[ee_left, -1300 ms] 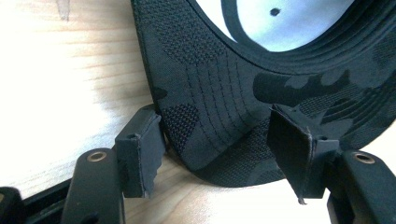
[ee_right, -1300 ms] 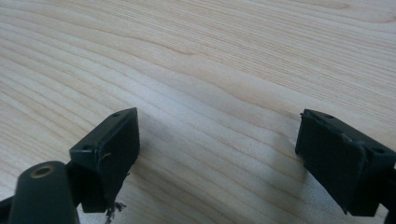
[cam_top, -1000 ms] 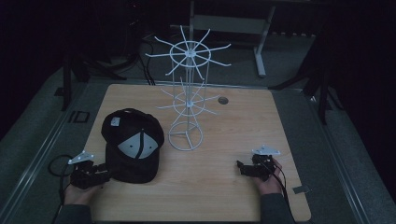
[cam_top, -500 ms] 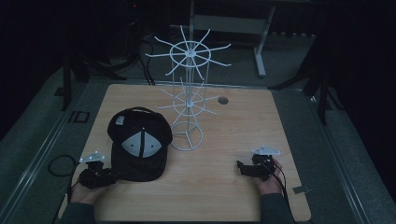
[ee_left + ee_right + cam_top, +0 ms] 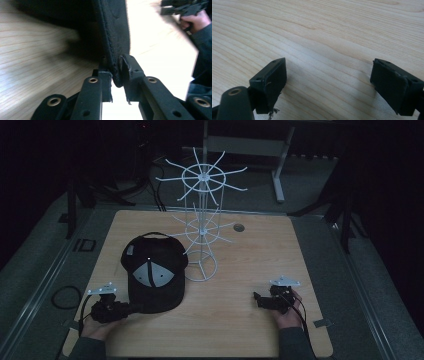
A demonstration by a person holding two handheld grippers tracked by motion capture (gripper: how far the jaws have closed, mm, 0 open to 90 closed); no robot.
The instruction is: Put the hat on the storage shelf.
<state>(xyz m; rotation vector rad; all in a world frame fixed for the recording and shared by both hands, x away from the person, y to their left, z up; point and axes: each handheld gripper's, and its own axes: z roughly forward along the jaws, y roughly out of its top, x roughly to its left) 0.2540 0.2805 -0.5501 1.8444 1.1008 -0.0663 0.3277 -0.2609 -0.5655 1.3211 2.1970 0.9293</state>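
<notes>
Just then, the left gripper [image 5: 131, 307] had been closing its jaws, and in the left gripper view they were pinching the brim of the black cap [image 5: 113, 45] between the two pads, the cloth edge squeezed in the narrow gap. A second before, in the high view, that gripper sat at the lower left of the frame with its jaws wide and short of the cap; half a second before, it had slid in toward the brim. Now it lay at the cap's near edge, lower left of centre, with the brim caught.

The cap [image 5: 152, 272] itself had shifted a little toward the right and lower part of the frame over that second. It rested flat on the wooden table [image 5: 260, 250], crown up, just left of the round base of the white wire rack [image 5: 201, 227], which stood upright near the middle of the frame.

The right gripper [image 5: 256, 298] stayed where it was at the lower right, well apart from the cap and the rack. In the right gripper view its jaws stood spread wide over bare wood, holding nothing.

By my judgement the grasp was newly made, so the cap was ready to be lifted, most likely toward one of the rack's arms.
</notes>
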